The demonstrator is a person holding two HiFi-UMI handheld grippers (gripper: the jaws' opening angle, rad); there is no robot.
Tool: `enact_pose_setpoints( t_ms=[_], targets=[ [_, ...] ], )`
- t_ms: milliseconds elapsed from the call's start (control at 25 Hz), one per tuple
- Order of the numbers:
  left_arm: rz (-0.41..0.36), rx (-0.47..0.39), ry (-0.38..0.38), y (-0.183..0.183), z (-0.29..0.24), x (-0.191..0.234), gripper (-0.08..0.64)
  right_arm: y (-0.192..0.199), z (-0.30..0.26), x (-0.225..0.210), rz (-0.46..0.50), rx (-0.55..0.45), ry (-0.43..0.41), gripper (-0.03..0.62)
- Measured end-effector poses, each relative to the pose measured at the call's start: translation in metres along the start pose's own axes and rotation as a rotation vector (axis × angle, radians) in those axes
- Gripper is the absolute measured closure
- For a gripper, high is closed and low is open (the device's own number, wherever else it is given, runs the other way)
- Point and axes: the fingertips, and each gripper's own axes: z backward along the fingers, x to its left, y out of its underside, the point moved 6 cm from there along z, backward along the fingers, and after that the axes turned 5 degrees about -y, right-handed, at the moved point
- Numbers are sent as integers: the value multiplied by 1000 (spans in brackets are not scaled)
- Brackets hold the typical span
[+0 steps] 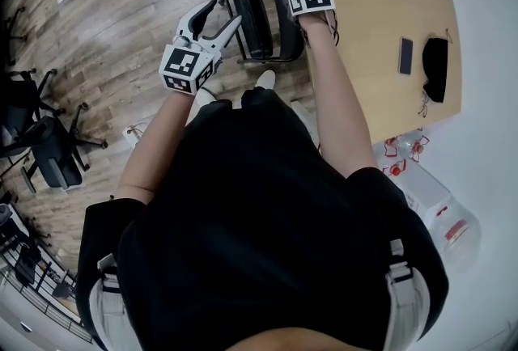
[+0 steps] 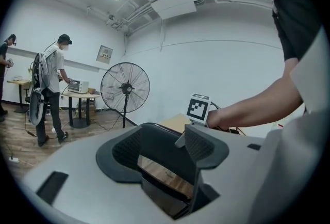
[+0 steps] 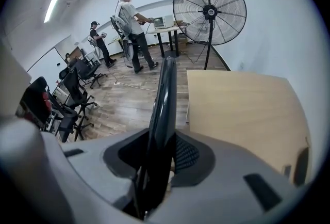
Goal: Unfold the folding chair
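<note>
Two hand-held grippers work one chair. Wood floor (image 1: 121, 10) on the left, pale bench (image 1: 380, 10) on the right. Black folding chair (image 1: 259, 14) stands on the floor just beside the bench's edge, seen thin from above, its long line running along that edge and away from the person. Right hand-held gripper (image 3: 154, 166) is clamped on the chair's black edge. Left hand-held gripper (image 1: 227, 11) has its jaws apart, tips at the chair's side, no clamp. Standing fan (image 3: 209, 10) shows only in the gripper views, and the phone (image 1: 405, 56) on the bench only in the head view.

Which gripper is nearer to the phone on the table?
Right. The right gripper, shut on the folding chair, is left of the phone in the head view; the left gripper is farther left, beyond the chair.
</note>
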Motion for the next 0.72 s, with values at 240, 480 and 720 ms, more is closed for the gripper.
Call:
enact_pose_setpoints(
  t_ms=[240,480,720],
  targets=[
    [39,38,7,17,7,27,308,-4,-4,39,25,-6,16,471],
    [105,88,-6,42,-1,55,308,-9,-9,73,40,-29,5,471],
    [142,145,-56,69,-16,82,308,-11,-15,98,56,-49,4,469]
  ],
)
